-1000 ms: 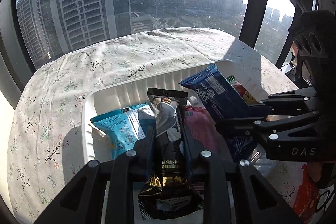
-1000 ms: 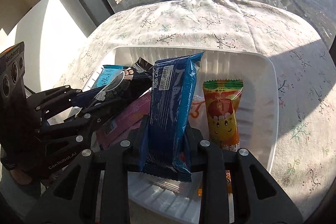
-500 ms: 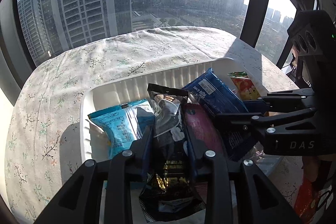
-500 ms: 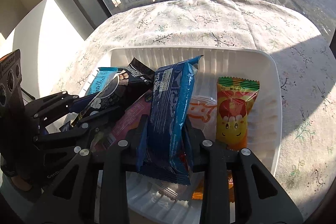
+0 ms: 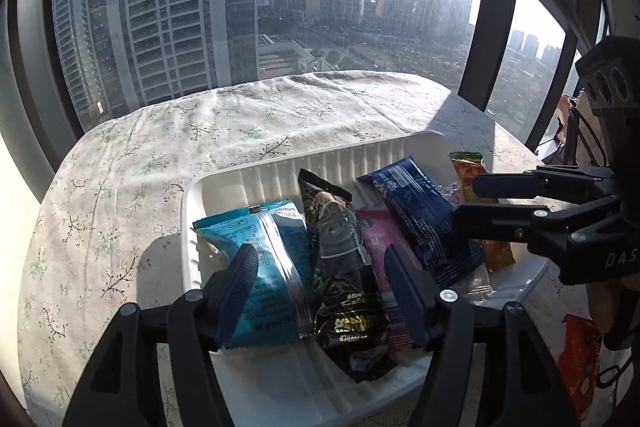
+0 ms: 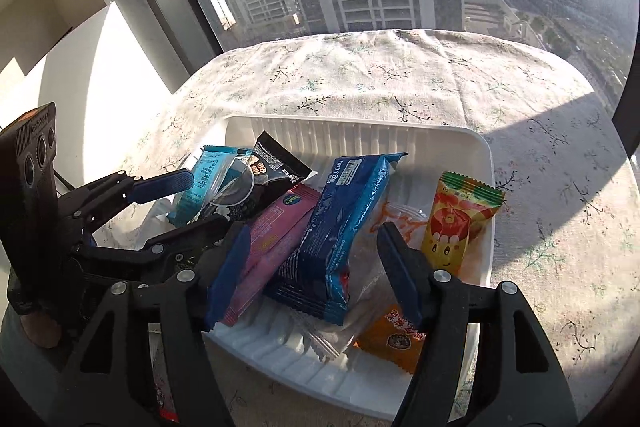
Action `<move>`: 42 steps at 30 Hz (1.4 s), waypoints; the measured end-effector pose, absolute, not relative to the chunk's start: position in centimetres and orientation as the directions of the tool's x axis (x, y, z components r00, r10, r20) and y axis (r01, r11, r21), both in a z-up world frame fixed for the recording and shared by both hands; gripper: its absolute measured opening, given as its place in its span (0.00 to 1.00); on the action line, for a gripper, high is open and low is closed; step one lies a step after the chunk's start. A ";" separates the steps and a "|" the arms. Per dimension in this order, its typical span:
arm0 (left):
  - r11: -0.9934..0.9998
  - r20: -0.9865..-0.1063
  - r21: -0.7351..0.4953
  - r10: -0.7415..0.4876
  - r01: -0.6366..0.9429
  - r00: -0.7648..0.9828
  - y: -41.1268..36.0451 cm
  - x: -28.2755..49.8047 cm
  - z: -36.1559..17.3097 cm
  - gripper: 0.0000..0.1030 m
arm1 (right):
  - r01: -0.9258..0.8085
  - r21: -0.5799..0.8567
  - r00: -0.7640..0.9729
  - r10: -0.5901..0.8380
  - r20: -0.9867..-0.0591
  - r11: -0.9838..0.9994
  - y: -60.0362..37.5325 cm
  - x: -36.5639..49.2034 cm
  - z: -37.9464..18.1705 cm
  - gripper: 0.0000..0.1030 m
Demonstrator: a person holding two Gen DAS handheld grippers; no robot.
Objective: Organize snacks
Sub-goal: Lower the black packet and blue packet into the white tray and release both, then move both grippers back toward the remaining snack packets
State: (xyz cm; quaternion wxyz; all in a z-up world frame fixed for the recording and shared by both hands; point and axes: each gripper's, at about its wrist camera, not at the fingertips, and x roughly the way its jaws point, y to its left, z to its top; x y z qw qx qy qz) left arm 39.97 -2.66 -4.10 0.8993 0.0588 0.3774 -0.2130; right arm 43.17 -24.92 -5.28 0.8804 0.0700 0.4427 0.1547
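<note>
A white ribbed tray (image 5: 188,211) (image 6: 490,187) holds several snack packets. The black packet (image 5: 344,267) (image 6: 276,163) lies in it between a light blue packet (image 5: 260,259) and a pink one (image 5: 380,239). My left gripper (image 5: 320,267) (image 6: 208,203) hovers over the black packet, its jaws opening, pads clear of it. The dark blue roll-cake packet (image 6: 344,219) (image 5: 424,219) rests on the pink packet (image 6: 276,239). My right gripper (image 6: 310,239) (image 5: 466,205) straddles the roll-cake packet, jaws opening, not pressing it. A yellow-red packet (image 6: 460,219) lies at the tray's right.
The tray sits near the front edge of a table under a floral cloth (image 5: 160,155). An orange packet (image 6: 392,335) and a clear wrapper (image 6: 320,339) lie at the tray's near side. A red packet (image 5: 576,359) lies outside the tray. Window frames (image 5: 472,67) stand behind the table.
Both grippers opened and let go: the black packet and the blue roll-cake packet dropped flatter into the tray. Both grippers drew back and up slightly.
</note>
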 end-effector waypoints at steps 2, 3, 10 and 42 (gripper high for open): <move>0.910 -0.686 -0.059 -0.335 0.410 0.646 -1.6 39.2 -3.1 0.77 | -0.205 0.255 0.585 0.327 -0.742 0.945 -25.6 42.2 -3.9 0.69; 0.914 -0.676 -0.059 -0.332 0.400 0.658 -1.1 38.7 -2.6 0.84 | -0.204 0.255 0.603 0.326 -0.728 0.945 -26.0 41.5 -3.0 0.75; 0.945 -0.613 -0.102 -0.306 0.311 0.728 2.9 33.9 0.4 1.00 | -0.256 0.356 0.723 0.422 -0.547 0.899 -28.8 33.3 2.5 0.95; 0.930 -0.714 -0.314 -0.364 0.190 0.598 5.6 16.5 -6.5 0.98 | -0.167 0.541 0.736 0.469 -0.488 0.825 -30.0 12.7 -7.5 0.97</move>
